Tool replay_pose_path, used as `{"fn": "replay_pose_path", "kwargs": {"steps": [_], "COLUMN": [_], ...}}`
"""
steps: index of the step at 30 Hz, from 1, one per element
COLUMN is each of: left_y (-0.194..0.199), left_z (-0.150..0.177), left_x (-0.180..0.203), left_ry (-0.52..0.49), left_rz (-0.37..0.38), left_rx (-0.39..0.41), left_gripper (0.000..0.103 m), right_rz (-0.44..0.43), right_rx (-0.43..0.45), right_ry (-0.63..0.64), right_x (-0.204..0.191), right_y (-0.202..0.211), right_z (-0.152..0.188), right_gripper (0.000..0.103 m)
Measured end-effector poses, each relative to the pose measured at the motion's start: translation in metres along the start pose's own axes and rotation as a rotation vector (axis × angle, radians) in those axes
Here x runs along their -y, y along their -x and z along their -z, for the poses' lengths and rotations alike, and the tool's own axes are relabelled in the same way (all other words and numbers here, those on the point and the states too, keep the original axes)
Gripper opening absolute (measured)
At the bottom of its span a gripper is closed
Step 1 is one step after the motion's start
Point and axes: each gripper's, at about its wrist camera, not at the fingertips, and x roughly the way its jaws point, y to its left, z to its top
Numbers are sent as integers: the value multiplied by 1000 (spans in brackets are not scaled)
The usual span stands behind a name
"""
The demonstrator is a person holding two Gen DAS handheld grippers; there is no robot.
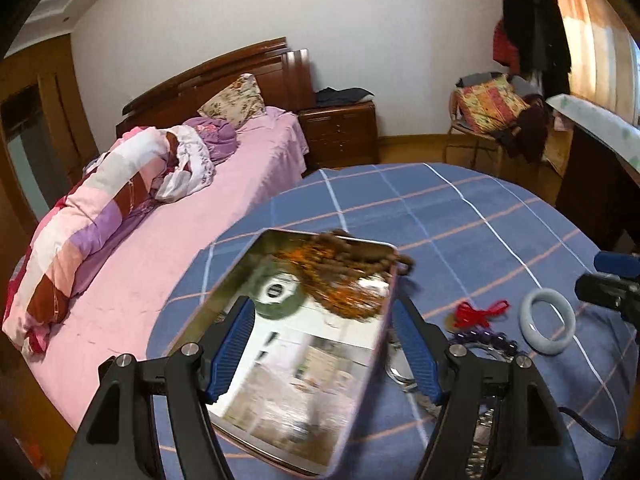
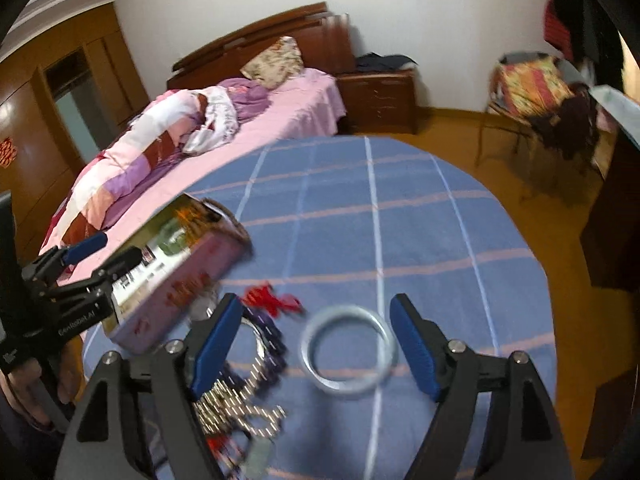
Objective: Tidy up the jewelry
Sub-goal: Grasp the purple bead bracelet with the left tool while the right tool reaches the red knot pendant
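Note:
My left gripper (image 1: 324,344) is shut on a metal tin (image 1: 296,376) and holds it tilted above the table. The tin holds brown-and-orange beads (image 1: 344,276) and a green disc (image 1: 276,296). The tin also shows in the right wrist view (image 2: 176,276). My right gripper (image 2: 316,344) is open above a pale white bangle (image 2: 348,350), which also shows in the left wrist view (image 1: 547,320). A red cord (image 2: 272,300), dark purple beads (image 2: 268,332) and a metal watch band (image 2: 236,400) lie left of the bangle.
The round table has a blue checked cloth (image 2: 420,232). A bed with pink sheets (image 1: 132,264) stands to its left. A nightstand (image 1: 340,132) and a chair piled with clothes (image 1: 496,112) stand behind. A dark desk (image 1: 600,184) is at right.

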Motion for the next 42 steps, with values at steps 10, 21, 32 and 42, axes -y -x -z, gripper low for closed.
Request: {"fn": "replay_pose_path", "kwargs": {"steps": [10, 21, 32, 42], "left_y": [-12, -49, -35, -2], "left_z": [10, 25, 18, 4], "left_x": [50, 72, 76, 70], "left_ry": [-93, -116, -131, -120], "left_rz": [52, 113, 148, 189], "left_rx": [-47, -179, -128, -27], "left_gripper": [68, 39, 0, 0], "right_rz": [40, 41, 50, 78], "right_rx": [-18, -22, -26, -31], "right_ry": [-32, -39, -42, -39], "right_x": [26, 32, 33, 33], "right_y": [1, -11, -15, -24], "right_z": [31, 43, 46, 34], "right_gripper": [79, 79, 79, 79]}}
